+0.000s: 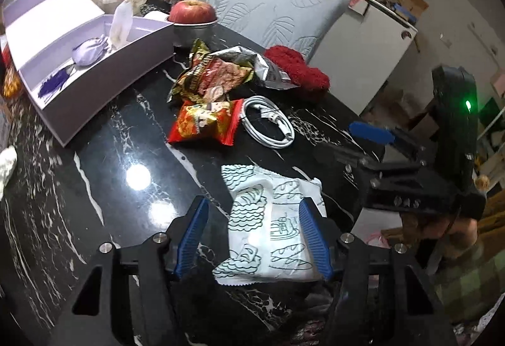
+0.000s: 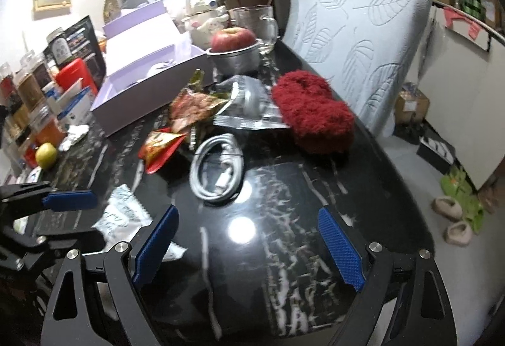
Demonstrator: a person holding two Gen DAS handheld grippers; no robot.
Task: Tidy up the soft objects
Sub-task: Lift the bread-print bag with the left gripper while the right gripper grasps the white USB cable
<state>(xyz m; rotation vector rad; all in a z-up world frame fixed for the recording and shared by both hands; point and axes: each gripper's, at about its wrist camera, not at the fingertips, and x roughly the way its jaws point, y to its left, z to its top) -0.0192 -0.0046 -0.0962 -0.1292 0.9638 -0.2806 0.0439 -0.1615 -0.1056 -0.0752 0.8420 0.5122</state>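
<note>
One lilac box (image 1: 94, 84) with a pouch is seen at the left of the desk (image 1: 110, 188), then three snack packets, one white cable (image 1: 268, 122) and one red fluffy item (image 1: 300, 71), the white packet (image 1: 268, 226) lying between the left claw (image 1: 254, 238) pads with only the right pad touching, while the right claw (image 2: 249, 248) is spread apart, empty.

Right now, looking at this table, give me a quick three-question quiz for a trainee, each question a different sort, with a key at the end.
1. True or false: the right gripper stands open with nothing between its fingers.
2. What sits in the small round metal bowl? A) a red apple B) a glass mug C) a purple pouch
3. Fill in: between the left gripper's fingers is the ____ plastic packet printed with bread drawings.

Key: 1 true; 2 A; 3 white.
</note>
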